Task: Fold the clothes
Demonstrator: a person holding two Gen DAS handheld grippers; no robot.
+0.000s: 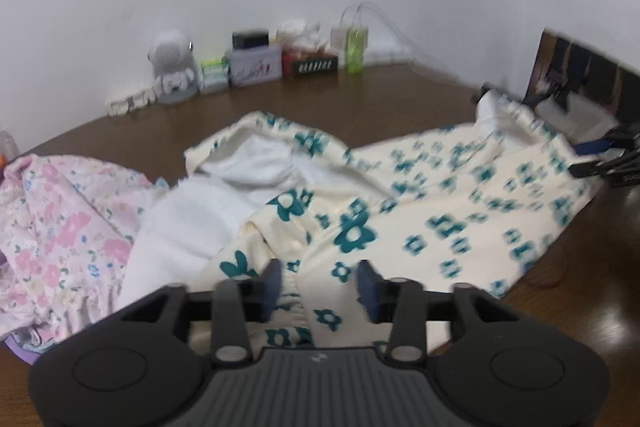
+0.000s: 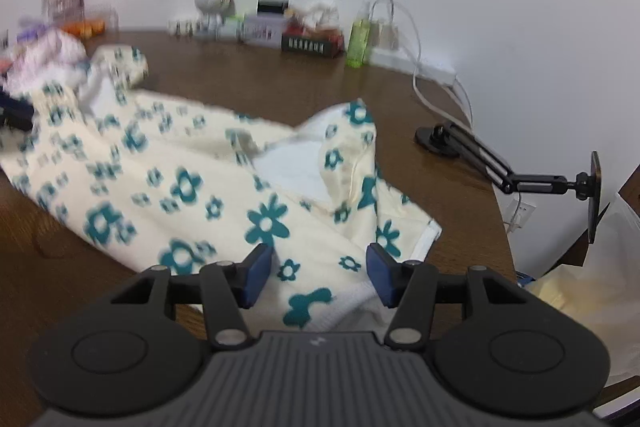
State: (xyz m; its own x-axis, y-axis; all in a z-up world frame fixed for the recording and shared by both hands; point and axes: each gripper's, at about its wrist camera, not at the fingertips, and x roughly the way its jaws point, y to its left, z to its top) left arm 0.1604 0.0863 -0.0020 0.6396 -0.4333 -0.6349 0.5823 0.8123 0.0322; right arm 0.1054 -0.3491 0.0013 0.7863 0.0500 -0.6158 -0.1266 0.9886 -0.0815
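The wooden table (image 2: pixel 248 79) is carrying the whole job, and the cream garment with teal flowers (image 1: pixel 420 219) is lying spread across the middle of it, long and rumpled rather than squared into any packet. Its white lining is showing where one end is flapping open toward the clutter along the wall, and the other end is bunching up with a turned-over edge. So the folding is looking far from finished: no neat creases are showing, and whether this piece is being laid out for a fold or opened again I cannot settle from here.

Left of the flowered garment, a pink floral cloth (image 1: pixel 60 231) is sitting in a loose heap, also not folded.

The left gripper (image 1: pixel 318 287) is hovering over the near hem of the flowered garment, jaws parted with cloth lying between them but not pinched. The right gripper (image 2: pixel 318 273) is doing the same at the far end of that garment, spread wide over the fabric's edge, gripping nothing.
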